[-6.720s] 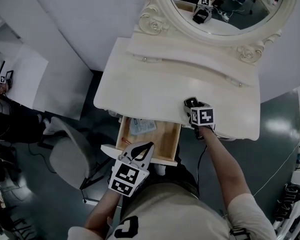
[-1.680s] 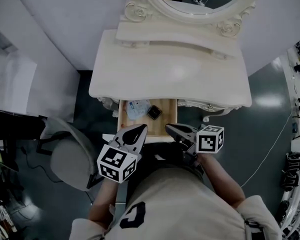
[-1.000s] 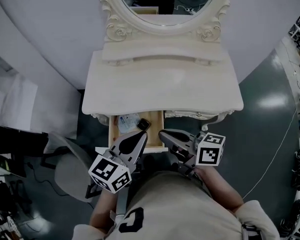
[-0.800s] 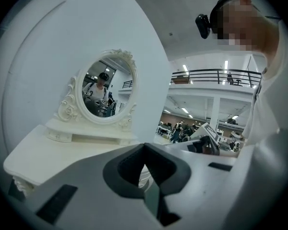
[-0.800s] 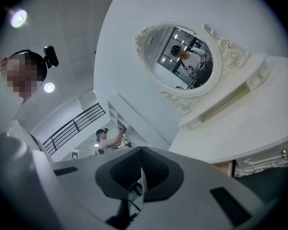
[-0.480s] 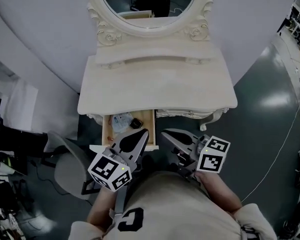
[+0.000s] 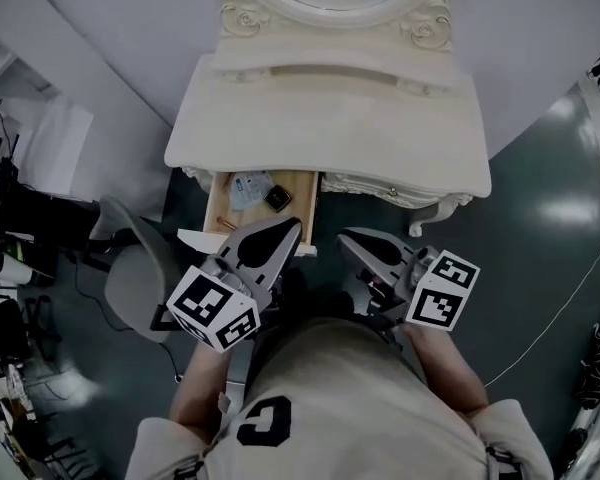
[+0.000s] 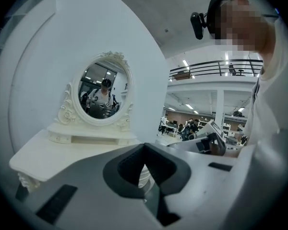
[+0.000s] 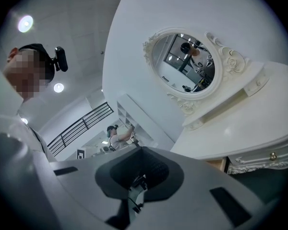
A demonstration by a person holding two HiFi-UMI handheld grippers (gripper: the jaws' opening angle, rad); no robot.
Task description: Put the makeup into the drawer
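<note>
Dark makeup compact, inside open drawer

text: one big dark letter, possibly a C | on: the shirt, just behind the left gripper | cube on that gripper: square code pattern only

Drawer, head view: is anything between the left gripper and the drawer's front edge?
Nothing visible does. The left gripper, shut and empty, overlaps the open drawer at its front edge in the head view; the compact and packet lie inside, beyond it.
</note>
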